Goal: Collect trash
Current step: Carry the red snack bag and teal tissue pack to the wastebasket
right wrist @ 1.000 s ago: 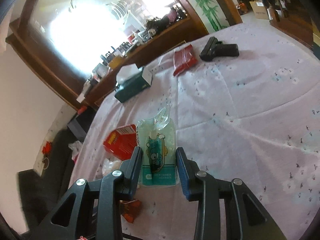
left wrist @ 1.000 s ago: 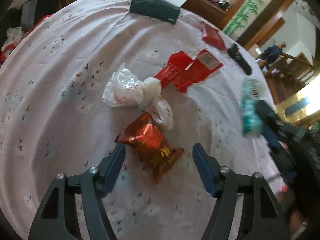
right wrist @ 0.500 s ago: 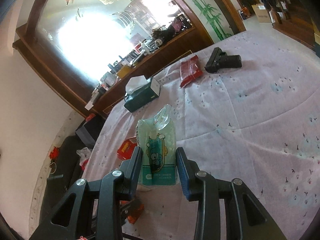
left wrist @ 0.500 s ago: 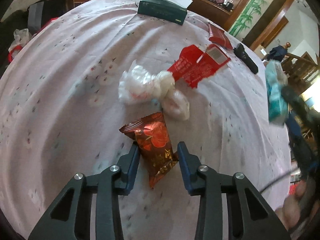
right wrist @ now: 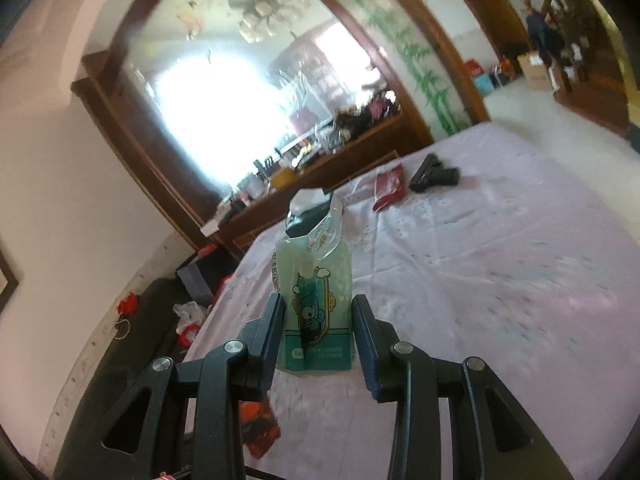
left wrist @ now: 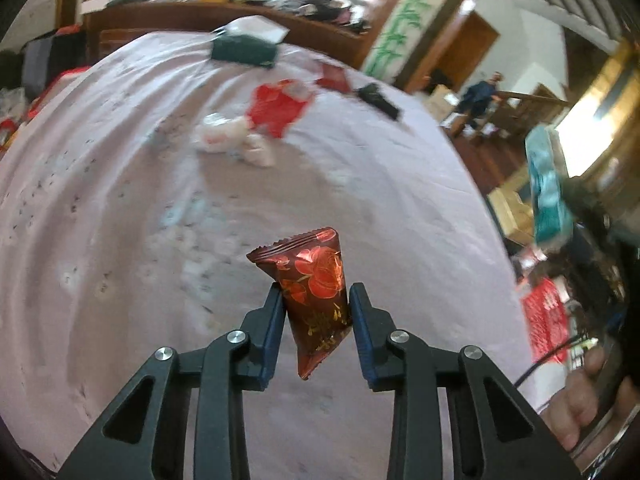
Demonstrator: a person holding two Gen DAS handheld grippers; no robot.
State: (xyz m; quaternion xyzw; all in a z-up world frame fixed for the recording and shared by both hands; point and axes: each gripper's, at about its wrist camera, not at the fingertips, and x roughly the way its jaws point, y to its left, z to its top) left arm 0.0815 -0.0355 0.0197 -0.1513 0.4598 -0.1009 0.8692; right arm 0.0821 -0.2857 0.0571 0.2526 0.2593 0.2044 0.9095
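Observation:
My left gripper point(left wrist: 316, 300) is shut on a dark red snack wrapper point(left wrist: 316, 280) with a rose print and holds it above the pink flowered tablecloth point(left wrist: 120, 200). My right gripper point(right wrist: 318, 312) is shut on a green and white tissue packet point(right wrist: 316, 304), held up over the table; the packet also shows in the left wrist view point(left wrist: 546, 192) at the right. Crumpled white plastic bags point(left wrist: 234, 140) and a torn red packet point(left wrist: 278, 108) lie farther back on the table.
A dark green tissue box point(left wrist: 244, 48), a small red packet point(left wrist: 334, 78) and a black toy pistol point(left wrist: 378, 96) lie near the table's far edge. A wooden sideboard point(right wrist: 320, 160) with a mirror stands behind. A person point(left wrist: 478, 96) stands in the far room.
My left gripper closed on the red snack wrapper and lifted it off the table. My right gripper rose higher with the tissue packet.

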